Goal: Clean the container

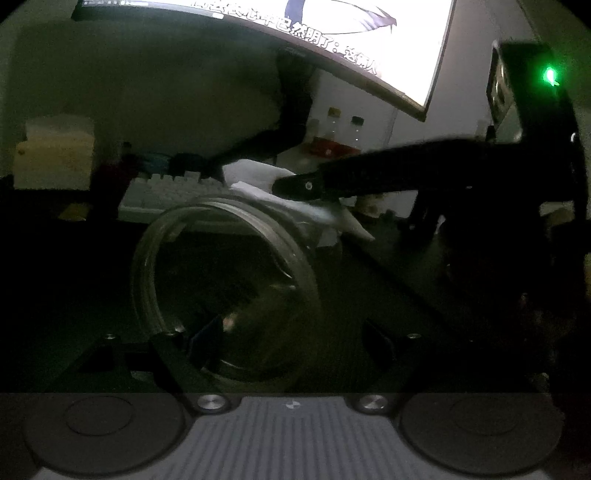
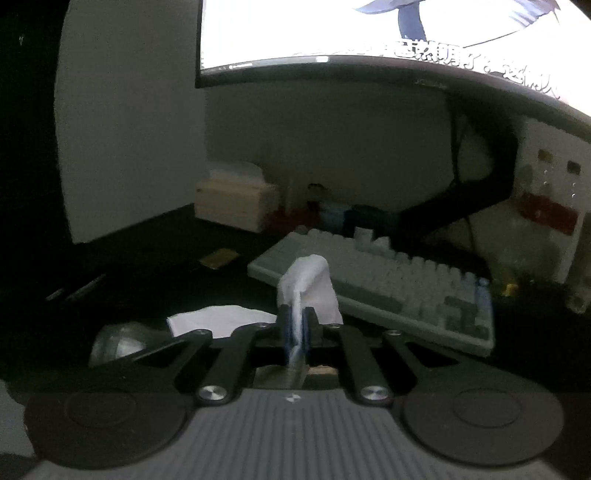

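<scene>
A clear glass jar (image 1: pixel 221 280) lies tilted between the fingers of my left gripper (image 1: pixel 291 336), its mouth facing away from the camera. The jaws stand wide around its base, and the dim light hides the contact. My right gripper (image 1: pixel 295 186) reaches in from the right, just above the jar's far rim, with a white tissue (image 1: pixel 325 216) hanging under its tip. In the right wrist view, my right gripper (image 2: pixel 295 317) is shut on that crumpled tissue (image 2: pixel 310 280), which sticks up past the fingertips. A rounded glass shape (image 2: pixel 114 343), probably the jar, shows low on the left.
A pale keyboard (image 2: pixel 388 280) lies on the dark desk behind the jar. Above it hangs a bright monitor (image 2: pixel 369 29) on a black stand (image 2: pixel 461 206). A loose white tissue (image 2: pixel 218 317) lies flat on the desk. A tissue box (image 2: pixel 232 206) and small bottles (image 1: pixel 343 133) stand at the back.
</scene>
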Motion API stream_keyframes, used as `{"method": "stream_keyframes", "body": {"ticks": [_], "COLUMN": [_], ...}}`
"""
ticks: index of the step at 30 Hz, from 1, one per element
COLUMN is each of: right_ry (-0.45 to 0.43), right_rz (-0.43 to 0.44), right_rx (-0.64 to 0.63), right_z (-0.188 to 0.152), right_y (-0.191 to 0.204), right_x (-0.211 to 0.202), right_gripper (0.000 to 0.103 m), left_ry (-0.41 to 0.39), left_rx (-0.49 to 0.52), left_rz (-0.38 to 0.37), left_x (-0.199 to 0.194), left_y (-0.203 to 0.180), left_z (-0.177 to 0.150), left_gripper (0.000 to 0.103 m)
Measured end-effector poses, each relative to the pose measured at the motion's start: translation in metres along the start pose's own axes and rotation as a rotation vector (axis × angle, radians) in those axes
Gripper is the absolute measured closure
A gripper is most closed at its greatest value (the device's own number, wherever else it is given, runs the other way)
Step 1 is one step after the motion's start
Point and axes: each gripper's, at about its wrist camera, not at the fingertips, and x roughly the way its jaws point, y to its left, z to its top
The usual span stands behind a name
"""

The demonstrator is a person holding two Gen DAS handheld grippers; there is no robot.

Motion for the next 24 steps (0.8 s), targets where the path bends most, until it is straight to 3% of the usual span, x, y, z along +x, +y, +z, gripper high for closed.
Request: {"method": "stream_keyframes", "body": {"ticks": [2,5,6,9,12,13,17,19,21,24], "right_ry": [-0.026,-0.032,-0.028,-0.015,-0.006,-0.011,-0.054,-0.06,-0.052,0.004], "right_rz": [0.092,0.122,0.112,-0.061,-0.088,-0.067,0.161,0.167,0.093,-0.13], "right_rx": [-0.04,-0.058,-0.047,-0.052,-0.034,-0.039,-0.075,-0.08,-0.072,-0.029], "right_z": [-0.003,-0.005,-0.004,-0.003,-0.002,-0.003,-0.007,-0.009,-0.007,0.002], "right_y": [0.014,0.016,0.011,-0.004,-0.006,-0.003,0.014,0.011,-0.001,-0.022], "right_x": [-0.009,-0.012,-0.009,0.006,0.008,0.006,-0.011,-0.01,0.0,0.023], "right_gripper": [0.093,0.093,0.094,0.093,0.094,0.094,0.094,0.094,0.094,0.093], "left_ry": [0.0,-0.004,-0.006,-0.005,-0.008,-0.009,-0.014,-0.017,-0.017,-0.022], "left_rx": [-0.004,-0.009,-0.014,-0.024,-0.031,-0.03,-0.03,-0.028,-0.043,-0.04], "left_rz": [-0.003,0.002,-0.002,0.002,0.007,0.008,0.02,0.034,0.021,0.032], "left_x": [0.0,-0.001,-0.002,-0.003,-0.002,-0.002,-0.002,-0.004,-0.005,-0.005], "left_y": [0.002,0.006,0.007,0.012,0.015,0.016,0.016,0.018,0.023,0.025], "left_z": [0.0,0.001,0.001,0.002,0.004,0.004,0.003,0.003,0.004,0.004], "left_gripper": [0.022,0.022,0.022,0.022,0.021,0.021,0.021,0.021,0.021,0.016]}}
